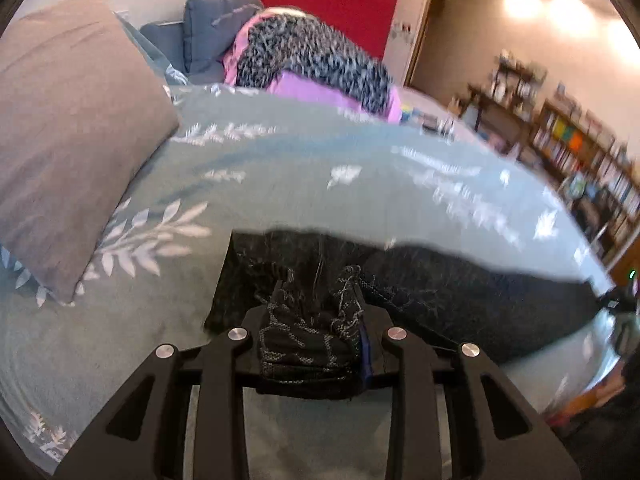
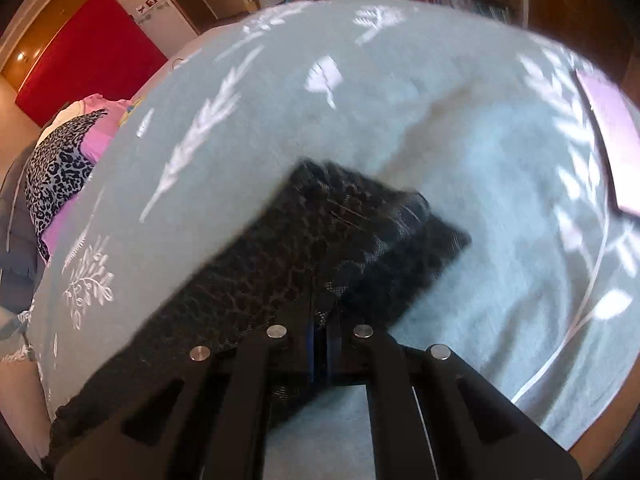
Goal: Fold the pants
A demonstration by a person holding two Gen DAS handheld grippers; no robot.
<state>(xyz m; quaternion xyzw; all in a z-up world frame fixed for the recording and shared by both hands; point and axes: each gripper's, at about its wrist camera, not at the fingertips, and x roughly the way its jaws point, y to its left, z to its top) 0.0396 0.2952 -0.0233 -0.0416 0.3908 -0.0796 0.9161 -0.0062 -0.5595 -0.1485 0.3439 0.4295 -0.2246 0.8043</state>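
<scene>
Dark patterned pants [image 1: 460,280] lie across a pale green bedspread with white leaf prints [image 1: 300,168]. In the left wrist view my left gripper [image 1: 316,320] is shut on a thick bunch of the pants fabric, and the rest of the garment stretches away to the right. In the right wrist view my right gripper [image 2: 320,320] is shut tight on a thin edge of the pants [image 2: 340,220]. From there the cloth runs up to a squared end on the bedspread [image 2: 440,100] and trails off to the lower left.
A grey pillow [image 1: 68,120] lies at the left of the bed. A pile of pink and leopard-print clothes [image 1: 312,60] sits at the far edge, beside a blue cushion [image 1: 212,28]. Bookshelves [image 1: 580,152] stand beyond. A pink flat item [image 2: 612,136] lies at the right.
</scene>
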